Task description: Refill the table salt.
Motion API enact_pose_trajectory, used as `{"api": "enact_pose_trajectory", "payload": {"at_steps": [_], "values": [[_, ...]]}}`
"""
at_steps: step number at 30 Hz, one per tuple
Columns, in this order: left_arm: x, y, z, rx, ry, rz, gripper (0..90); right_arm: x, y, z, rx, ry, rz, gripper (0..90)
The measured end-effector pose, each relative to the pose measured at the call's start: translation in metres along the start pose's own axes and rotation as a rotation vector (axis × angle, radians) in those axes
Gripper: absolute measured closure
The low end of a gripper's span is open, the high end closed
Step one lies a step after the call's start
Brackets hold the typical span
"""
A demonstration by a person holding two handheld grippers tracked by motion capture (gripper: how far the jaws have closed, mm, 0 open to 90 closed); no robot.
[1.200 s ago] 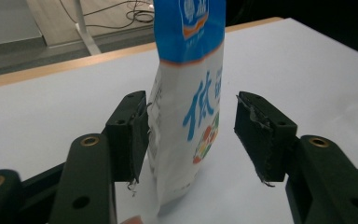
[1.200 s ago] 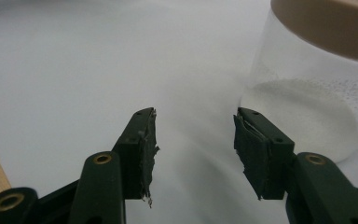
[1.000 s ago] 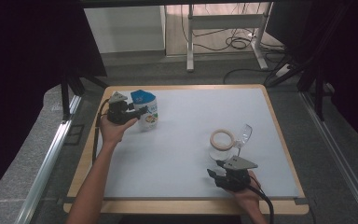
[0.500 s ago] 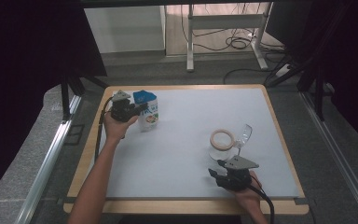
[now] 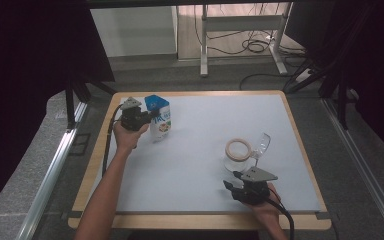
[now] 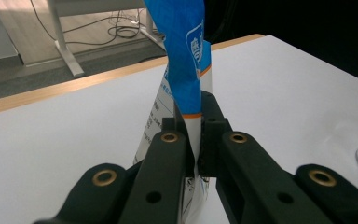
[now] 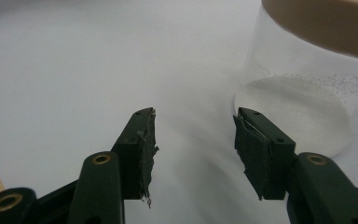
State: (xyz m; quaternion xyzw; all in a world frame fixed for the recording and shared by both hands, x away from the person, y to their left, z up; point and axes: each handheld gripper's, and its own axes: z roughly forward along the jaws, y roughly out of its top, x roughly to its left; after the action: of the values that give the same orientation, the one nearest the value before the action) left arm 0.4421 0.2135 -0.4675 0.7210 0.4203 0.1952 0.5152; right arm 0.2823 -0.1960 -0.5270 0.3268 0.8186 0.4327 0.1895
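A: Where's the carton (image 5: 159, 117)?

B: Standing upright near the far left corner of the white mat (image 5: 205, 150), which lies on the wooden table (image 5: 300, 145); the left gripper (image 5: 147, 119) has it by the side; its jaws have just been closing, and in the left gripper view the pads pinch the blue-and-white carton (image 6: 186, 70) flat between them.

A: And the other gripper?

B: The right gripper (image 5: 232, 182) rests low on the near right part of the mat, jaws about half apart with nothing between them; in the right gripper view the gap between the fingers (image 7: 142, 144) shows bare mat.

A: Anything close to it?

B: A clear jar (image 5: 238, 155) with a tan ring lid stands just beyond it; the same jar (image 7: 307, 84) sits just off the gripper's right finger, with white grains in the bottom; whether finger and glass touch I can't quite tell. A clear lid or scoop (image 5: 261, 146), hard to make out, leans at the jar's right side.

A: Anything between carton and jar?

B: Open mat; the two are well apart. Beyond the table, a desk frame (image 5: 240, 35) and cables (image 5: 255, 46) on the floor.
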Motion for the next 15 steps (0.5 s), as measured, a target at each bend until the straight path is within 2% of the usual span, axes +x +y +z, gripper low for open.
{"api": "enact_pose_trajectory", "payload": {"at_steps": [6,15], "values": [[-0.01,0.004,-0.002,-0.011,-0.018,0.017,89.9,0.0,0.0,-0.001,-0.008,-0.005,0.002,48.5],[-0.029,0.012,-0.016,-0.045,-0.076,0.024,89.9,0.003,0.0,0.0,-0.016,-0.003,-0.007,48.5]]}}
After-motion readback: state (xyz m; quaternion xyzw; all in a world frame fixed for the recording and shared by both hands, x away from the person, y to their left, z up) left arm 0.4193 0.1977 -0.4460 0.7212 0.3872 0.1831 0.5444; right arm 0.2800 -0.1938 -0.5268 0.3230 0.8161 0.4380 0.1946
